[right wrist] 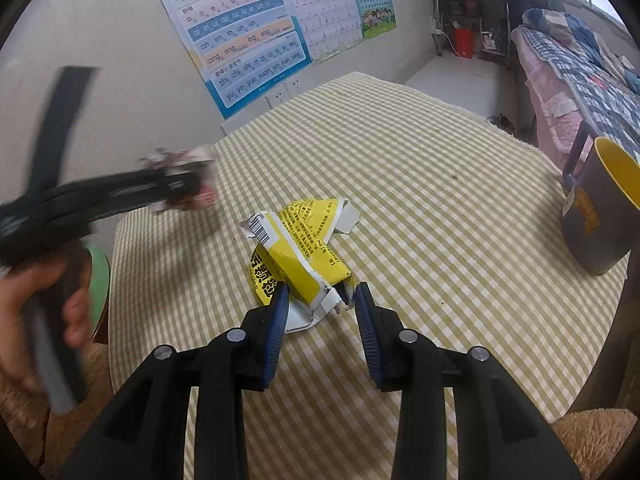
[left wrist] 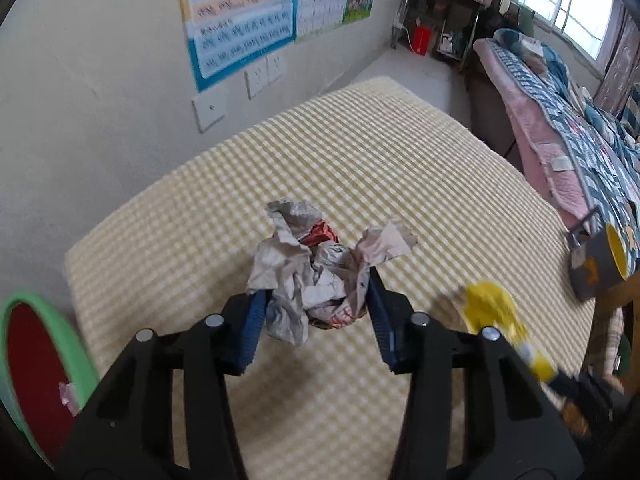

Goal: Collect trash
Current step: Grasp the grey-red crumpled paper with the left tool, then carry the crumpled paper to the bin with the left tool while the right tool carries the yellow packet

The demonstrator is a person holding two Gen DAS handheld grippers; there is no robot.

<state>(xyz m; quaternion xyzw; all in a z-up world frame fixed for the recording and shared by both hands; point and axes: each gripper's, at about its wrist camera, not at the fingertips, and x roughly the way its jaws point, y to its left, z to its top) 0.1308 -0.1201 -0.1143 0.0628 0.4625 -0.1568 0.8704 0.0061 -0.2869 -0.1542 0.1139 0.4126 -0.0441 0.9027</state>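
My left gripper (left wrist: 316, 300) is shut on a crumpled ball of printed paper (left wrist: 312, 276) and holds it above the yellow checked tablecloth (left wrist: 360, 152). It also shows blurred in the right wrist view (right wrist: 180, 184), left of centre. My right gripper (right wrist: 320, 292) has its blue fingers (right wrist: 276, 320) around the near end of a crushed yellow and white package (right wrist: 296, 252) that lies on the cloth (right wrist: 420, 200). The jaws touch its torn white end. The package shows blurred in the left wrist view (left wrist: 496, 320).
A green-rimmed bin with a red inside (left wrist: 36, 364) stands at the table's left edge, with a scrap in it. A grey mug with a yellow inside (right wrist: 600, 208) stands at the right edge. A wall with posters is behind, a bed to the right.
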